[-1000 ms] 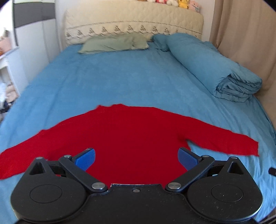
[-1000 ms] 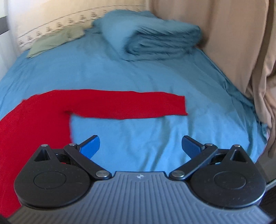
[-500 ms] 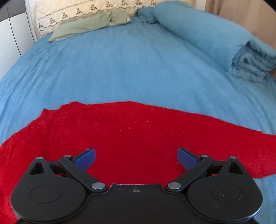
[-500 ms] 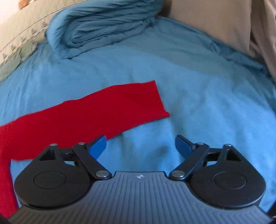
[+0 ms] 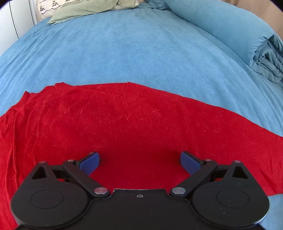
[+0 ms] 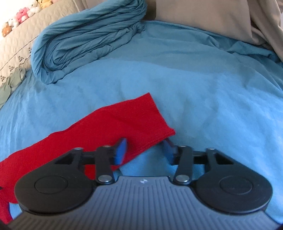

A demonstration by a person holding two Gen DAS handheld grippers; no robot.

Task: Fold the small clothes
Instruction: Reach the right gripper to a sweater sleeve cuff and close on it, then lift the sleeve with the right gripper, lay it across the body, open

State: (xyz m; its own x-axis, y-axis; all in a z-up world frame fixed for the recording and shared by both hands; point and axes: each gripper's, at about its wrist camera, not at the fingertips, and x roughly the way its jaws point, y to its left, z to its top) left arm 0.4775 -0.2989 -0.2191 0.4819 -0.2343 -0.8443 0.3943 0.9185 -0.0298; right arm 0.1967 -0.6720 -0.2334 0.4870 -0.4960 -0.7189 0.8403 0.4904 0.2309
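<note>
Red sweater (image 5: 123,127) lies flat; left gripper (image 5: 139,160) wide over it; right gripper (image 6: 144,147) half-closed astride cuff (image 6: 155,123) at 12 o'clock; thin knit may slip free.

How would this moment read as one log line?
left gripper: open over sweater | right gripper: open, straddling sleeve cuff | bed

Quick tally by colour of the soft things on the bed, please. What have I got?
Red: 1, the sweater
Blue: 2, the bed sheet and the rolled duvet
Green: 1, the pillow
Total: 4
</note>
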